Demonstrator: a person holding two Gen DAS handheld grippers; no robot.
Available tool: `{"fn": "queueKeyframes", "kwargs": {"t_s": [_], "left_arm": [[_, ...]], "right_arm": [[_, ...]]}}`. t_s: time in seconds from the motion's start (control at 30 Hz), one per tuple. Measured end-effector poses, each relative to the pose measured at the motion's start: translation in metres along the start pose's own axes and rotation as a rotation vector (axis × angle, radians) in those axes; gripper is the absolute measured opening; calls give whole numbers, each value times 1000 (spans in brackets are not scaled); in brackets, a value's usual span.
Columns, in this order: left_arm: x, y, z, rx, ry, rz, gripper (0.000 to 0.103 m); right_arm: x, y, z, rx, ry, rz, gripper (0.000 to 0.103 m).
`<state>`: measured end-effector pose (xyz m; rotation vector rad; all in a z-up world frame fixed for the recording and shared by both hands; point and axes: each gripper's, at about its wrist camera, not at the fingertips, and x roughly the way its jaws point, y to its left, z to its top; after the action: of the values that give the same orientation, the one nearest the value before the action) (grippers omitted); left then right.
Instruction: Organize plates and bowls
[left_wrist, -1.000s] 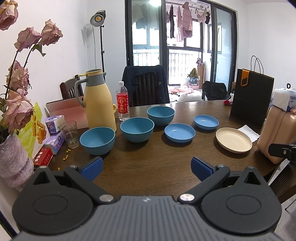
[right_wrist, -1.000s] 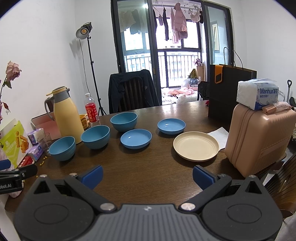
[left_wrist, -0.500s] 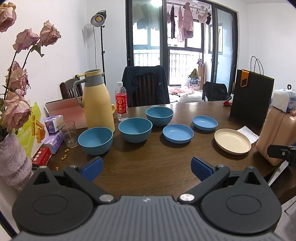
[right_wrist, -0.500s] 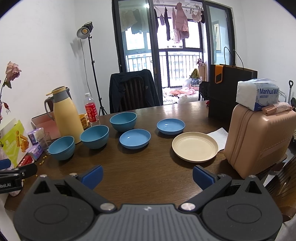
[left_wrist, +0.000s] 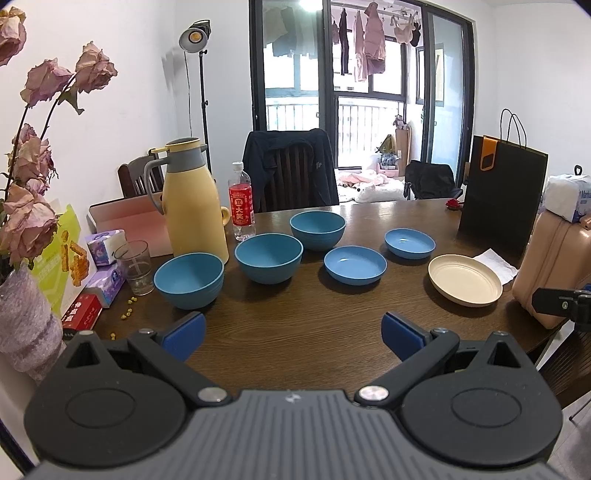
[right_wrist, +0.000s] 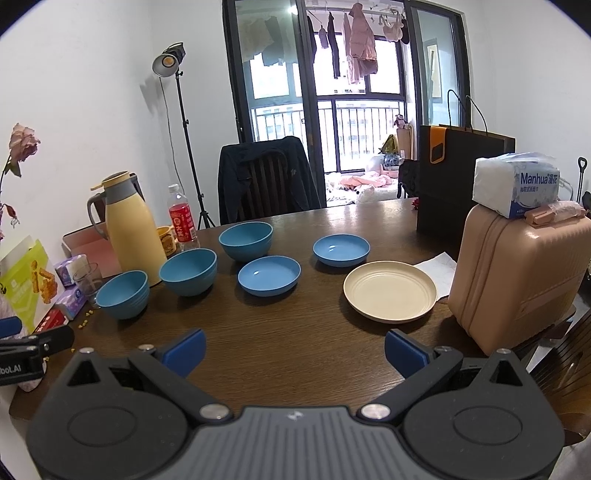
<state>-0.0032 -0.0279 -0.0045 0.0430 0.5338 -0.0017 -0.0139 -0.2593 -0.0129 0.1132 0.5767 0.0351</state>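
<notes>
We hold the left gripper (left_wrist: 291, 330) and right gripper (right_wrist: 293, 349) spread wide, gripping nothing. Three empty blue bowls (left_wrist: 268, 257) and two blue plates (left_wrist: 355, 264) sit beside the yellow flask (left_wrist: 192, 206); farther right, the cream plate (right_wrist: 389, 290) (empty too). The tissue pack (right_wrist: 517, 188) reads "Manhua".

On the tabletop (left_wrist: 295, 332): 3 bowls (left_wrist: 269, 257) in a diagonal row, centre-left; 2 shallow dishes (left_wrist: 355, 264) to their right; plate (left_wrist: 464, 279) nearer right edge, w/ suitcase (right_wrist: 517, 273) beside it. Jug (left_wrist: 192, 199), bottle (left_wrist: 241, 203) behind bowls; glass (left_wrist: 135, 266) at left edge.
</notes>
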Motion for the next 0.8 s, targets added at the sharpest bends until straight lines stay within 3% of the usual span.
{"fn": "queueKeyframes", "kwargs": {"t_s": [0.4,0.8], "left_arm": [[12,-24,7,22,7,-11,103],[27,-77,15,29,9,-6,103]], "right_arm": [[11,-26,6,15,17,-7,103],[25,-73,14,-10,51,-25,103]]}}
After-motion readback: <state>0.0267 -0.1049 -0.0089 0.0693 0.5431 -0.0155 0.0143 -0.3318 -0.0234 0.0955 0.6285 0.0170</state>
